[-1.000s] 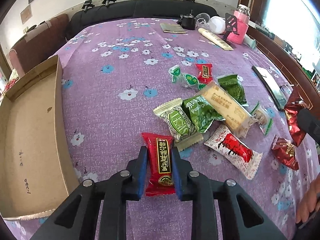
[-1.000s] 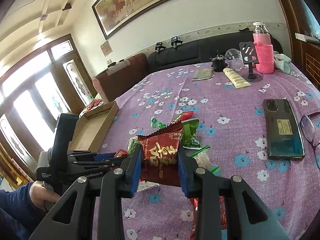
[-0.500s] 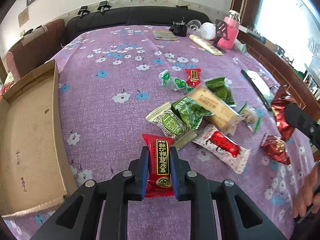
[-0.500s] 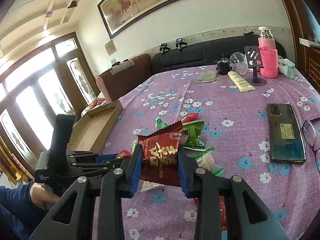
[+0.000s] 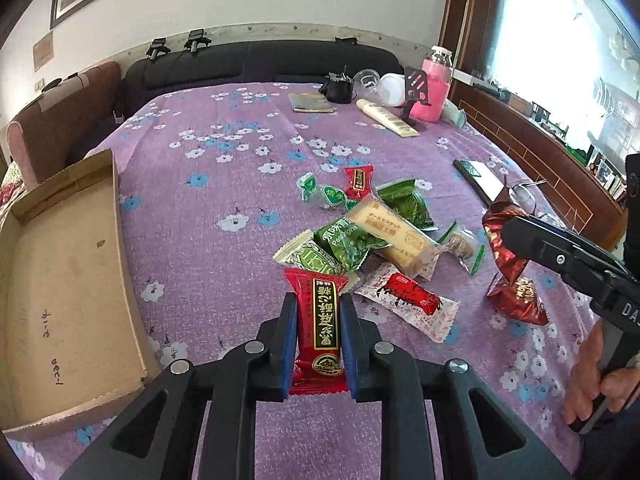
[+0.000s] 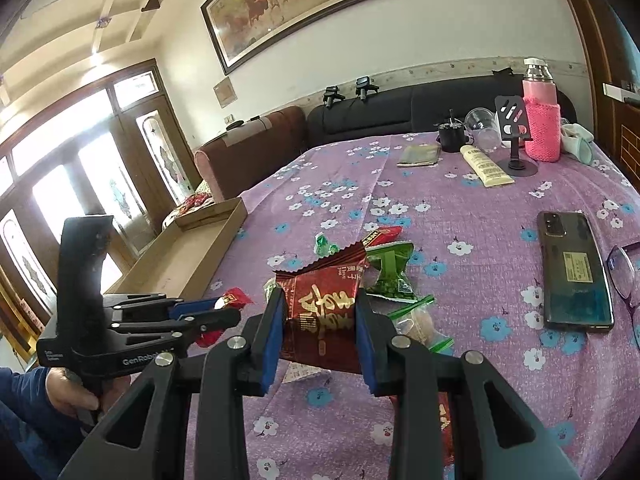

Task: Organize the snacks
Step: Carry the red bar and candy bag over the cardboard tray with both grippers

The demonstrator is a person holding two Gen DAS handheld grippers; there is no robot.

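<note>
A: At far left, the shallow cardboard box (image 5: 60,280) lies open at the edge of the purple flowered tablecloth (image 5: 224,168), nothing visible inside it. Just to its right, the left gripper (image 5: 318,344) is clamped tight on a long red snack bar (image 5: 320,320), blue pads pressing its two long sides, the packet standing clear of the cloth.

B: And the middle of the table?

A: The loose pile: a green pea packet (image 5: 348,240) overlapping a tan biscuit pack (image 5: 394,232), a white-and-red wrapper (image 5: 408,300) in front, small candies behind. Further right, the right gripper (image 6: 320,332) is closed part-way on a dark red foil pouch (image 6: 320,308), gripping it across its width above the table; another dark red pouch (image 5: 516,300) lies below it.

B: So what makes the next step go well?

A: Judging by the layout, both packets belong in the box. The left one should swing across over the box wall, high enough to clear the rim, and be let go flat on the floor. The foil pouch looks slippery and crumpled, possibly held only by its puffed middle, though the pads hide the contact. Keep that grip firm, and move one hand at a time so the tools do not cross.
</note>
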